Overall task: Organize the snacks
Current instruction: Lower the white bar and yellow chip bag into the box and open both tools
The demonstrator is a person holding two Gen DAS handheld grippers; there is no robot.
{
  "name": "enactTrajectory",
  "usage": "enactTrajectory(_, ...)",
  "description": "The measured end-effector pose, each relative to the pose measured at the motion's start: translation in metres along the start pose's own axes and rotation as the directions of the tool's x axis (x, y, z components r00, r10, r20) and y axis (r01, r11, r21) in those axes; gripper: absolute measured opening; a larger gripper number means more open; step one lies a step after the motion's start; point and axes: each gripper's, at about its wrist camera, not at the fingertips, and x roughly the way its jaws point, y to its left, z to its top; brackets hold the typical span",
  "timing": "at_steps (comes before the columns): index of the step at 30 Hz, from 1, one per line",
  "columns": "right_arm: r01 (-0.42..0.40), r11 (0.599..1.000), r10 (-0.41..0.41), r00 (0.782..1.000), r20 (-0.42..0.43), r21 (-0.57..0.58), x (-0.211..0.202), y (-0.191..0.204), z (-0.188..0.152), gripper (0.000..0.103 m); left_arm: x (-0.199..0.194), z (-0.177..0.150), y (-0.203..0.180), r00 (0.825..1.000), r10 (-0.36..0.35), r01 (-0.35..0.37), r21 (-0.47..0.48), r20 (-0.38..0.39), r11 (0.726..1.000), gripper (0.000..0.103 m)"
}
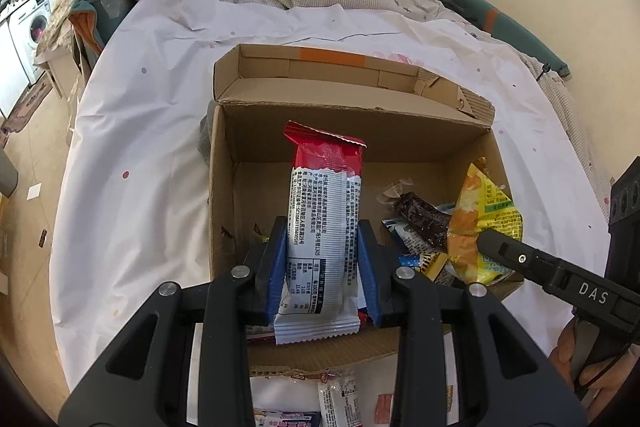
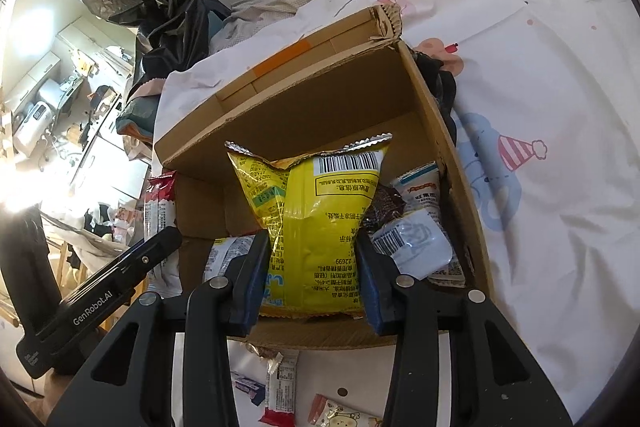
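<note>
Left wrist cam sat just behind the left tongs (image 1: 322,267), angled steeply down into the open brown cardboard box (image 1: 224,187) on the white spotted bed sheet (image 1: 140,147), close range, bed's far end at top. Right wrist cam sat behind the right tongs (image 2: 312,267), same downward tilt, rolled a bit so the box (image 2: 436,131) looked skewed. Both views shared the box interior, and each caught the other tongs at its edge.

A cardboard box (image 1: 224,163) sits on the bed sheet (image 1: 132,131) (loose snack packets (image 1: 420,223) lie inside, right).
</note>
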Motion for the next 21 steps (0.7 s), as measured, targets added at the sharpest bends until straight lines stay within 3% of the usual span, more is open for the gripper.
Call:
enactTrajectory(11,0.010,1.000,-0.009,1.000,-0.015,0.028,0.0039,-0.0058,-0.0010,0.044,0.0021,-0.0015,0.0000,1.000,-0.001,0.000,-0.007,-0.025,1.000,0.030)
enactTrajectory(12,0.009,0.999,-0.009,1.000,-0.017,0.031,0.0040,-0.0057,-0.0015,0.046,0.0025,-0.0009,-0.0002,1.000,-0.005,0.005,-0.006,-0.028,1.000,0.034)
enactTrajectory(15,0.008,0.999,-0.008,1.000,-0.004,0.036,0.0031,-0.0051,-0.0015,0.069,0.0016,-0.0007,-0.0030,1.000,0.006,-0.006,0.011,-0.023,1.000,0.051)
enactTrajectory(18,0.006,1.000,-0.006,1.000,0.013,0.030,0.0000,-0.0029,-0.0007,0.083,-0.0016,-0.0002,-0.0039,1.000,0.009,-0.009,0.008,-0.006,1.000,0.071)
enactTrajectory(19,0.007,1.000,-0.007,1.000,0.021,0.029,-0.0012,-0.0024,-0.0007,0.086,-0.0022,-0.0002,-0.0035,1.000,0.008,-0.008,0.004,-0.003,1.000,0.079)
enactTrajectory(21,0.011,1.000,-0.012,1.000,0.028,0.025,-0.0023,-0.0016,-0.0010,0.086,-0.0035,-0.0005,-0.0025,1.000,0.009,-0.009,-0.004,0.005,1.000,0.082)
